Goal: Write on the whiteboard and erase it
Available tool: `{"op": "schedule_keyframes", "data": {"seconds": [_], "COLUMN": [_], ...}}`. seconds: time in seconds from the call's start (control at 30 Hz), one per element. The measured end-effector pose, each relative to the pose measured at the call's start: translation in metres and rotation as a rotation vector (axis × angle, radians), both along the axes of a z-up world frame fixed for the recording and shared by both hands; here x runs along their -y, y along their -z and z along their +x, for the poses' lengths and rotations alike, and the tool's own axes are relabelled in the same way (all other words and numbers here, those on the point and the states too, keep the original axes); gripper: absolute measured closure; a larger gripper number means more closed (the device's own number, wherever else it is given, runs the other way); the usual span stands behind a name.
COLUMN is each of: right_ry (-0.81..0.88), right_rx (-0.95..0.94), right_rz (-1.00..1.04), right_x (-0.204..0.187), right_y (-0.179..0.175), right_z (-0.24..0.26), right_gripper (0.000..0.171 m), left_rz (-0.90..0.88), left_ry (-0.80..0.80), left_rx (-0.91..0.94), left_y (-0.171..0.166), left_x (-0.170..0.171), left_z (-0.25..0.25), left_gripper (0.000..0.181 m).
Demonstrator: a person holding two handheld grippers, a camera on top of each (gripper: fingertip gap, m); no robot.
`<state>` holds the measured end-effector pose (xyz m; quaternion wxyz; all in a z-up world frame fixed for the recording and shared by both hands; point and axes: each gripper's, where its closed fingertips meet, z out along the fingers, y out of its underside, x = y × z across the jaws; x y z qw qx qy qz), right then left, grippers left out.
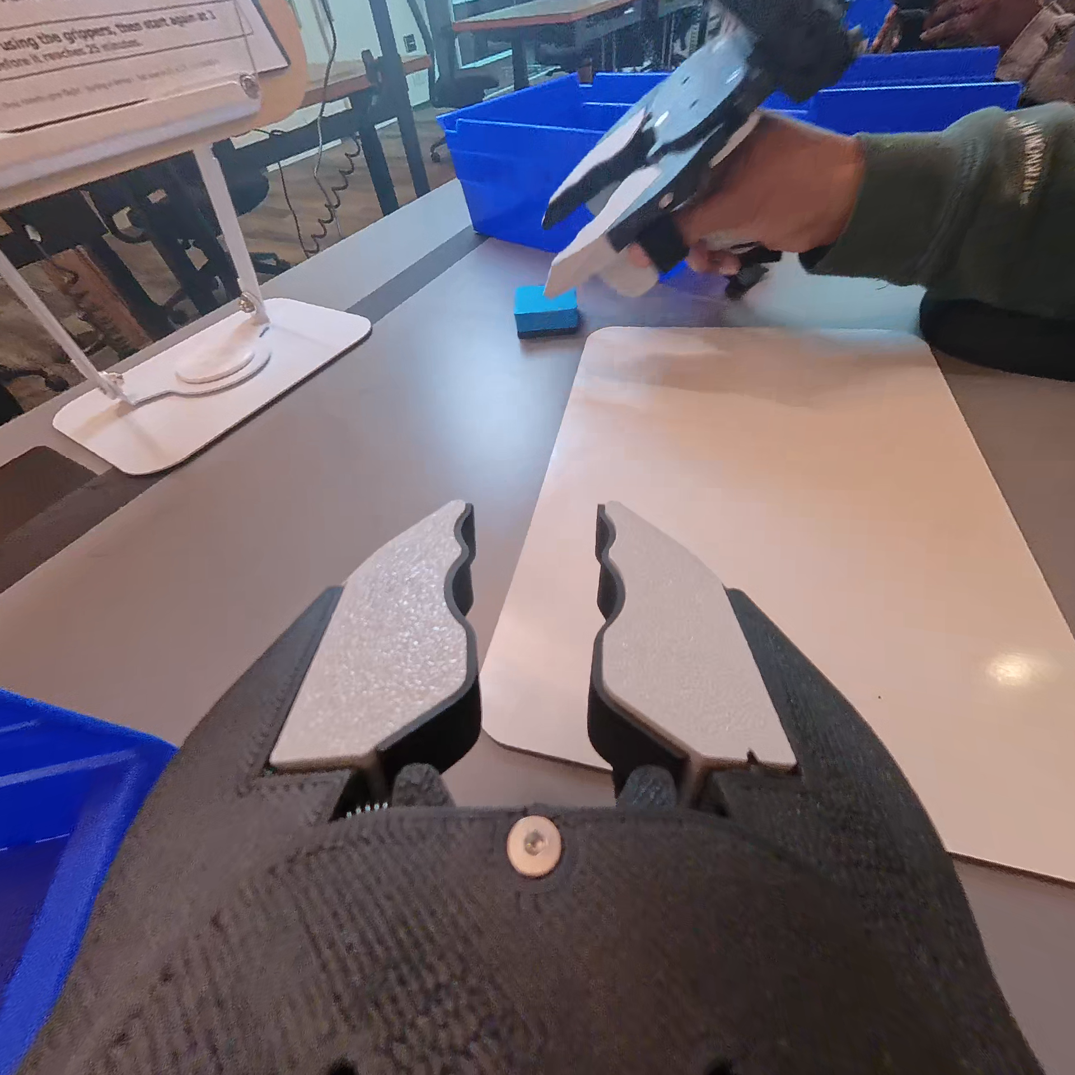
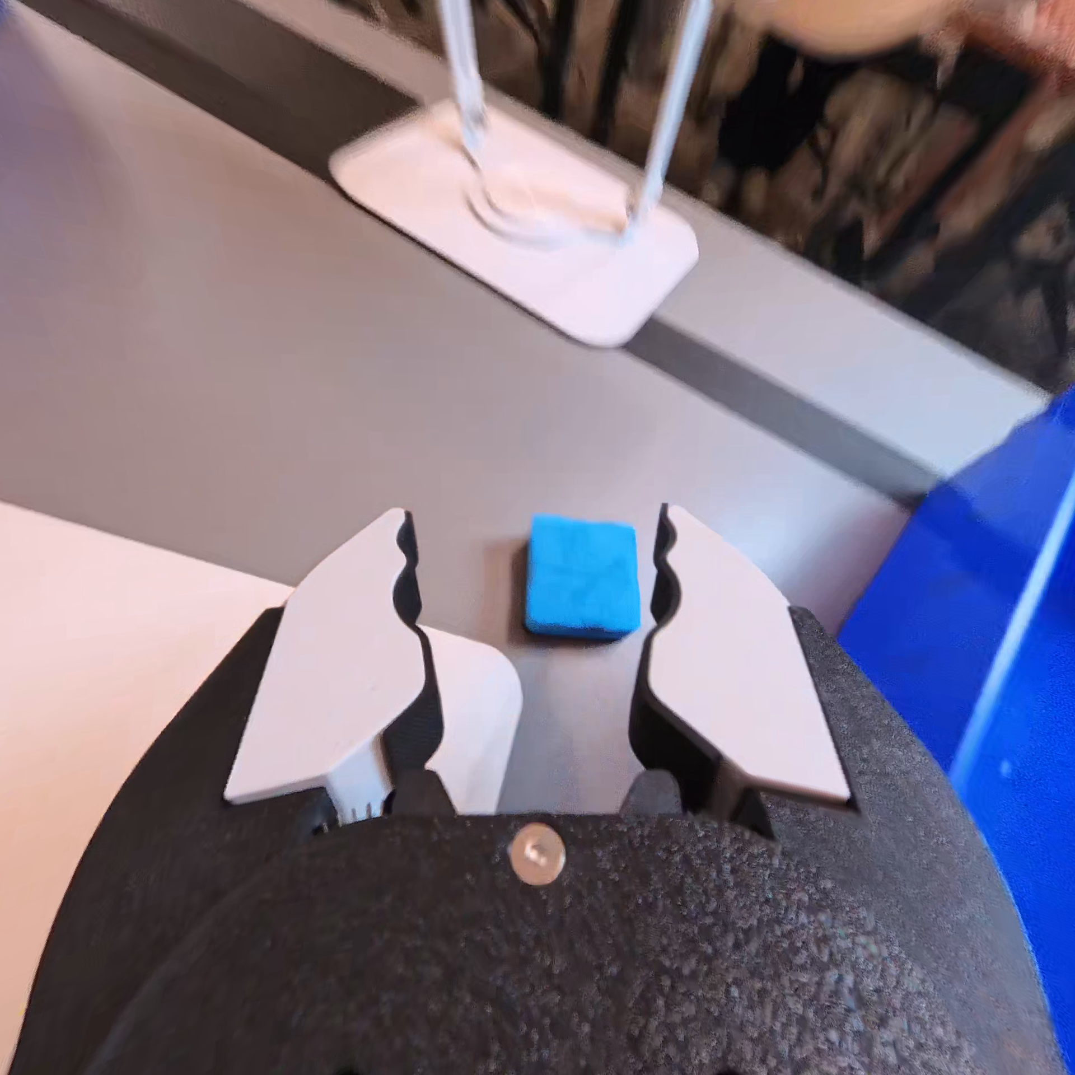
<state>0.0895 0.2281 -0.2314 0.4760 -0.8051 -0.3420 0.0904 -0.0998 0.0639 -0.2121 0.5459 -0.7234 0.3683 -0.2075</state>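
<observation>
A blank whiteboard lies flat on the grey table; its corner shows in the right wrist view. A small blue eraser sits on the table just beyond the board's far left corner. My left gripper is open and empty, hovering over the board's near left edge. My right gripper is open and empty, tilted down above the eraser, which lies between its fingertips without touching them. The right gripper also shows in the left wrist view, held by a hand in a green sleeve.
A white stand with a flat base holding a sign stands at the left; it also shows in the right wrist view. Blue bins line the far table edge, one right of the eraser. Another blue bin is near left.
</observation>
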Motion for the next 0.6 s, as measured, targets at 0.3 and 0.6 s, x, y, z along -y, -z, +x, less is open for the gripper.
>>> {"op": "schedule_keyframes", "data": {"seconds": [0.3, 0.6], "right_ry": [-0.217, -0.259], "right_rx": [-0.237, -0.275], "right_rz": [0.246, 0.141], "right_x": [0.07, 0.089], "right_y": [-0.1, -0.052], "right_z": [0.002, 0.02], "right_gripper": [0.097, 0.105], "left_rz": [0.105, -0.456], "left_ry": [-0.264, -0.187], "left_rx": [-0.086, -0.965], "left_y": [-0.075, -0.006], "left_x": [-0.023, -0.019], "left_z": [-0.093, -0.253], "left_gripper": [0.142, 0.152]}}
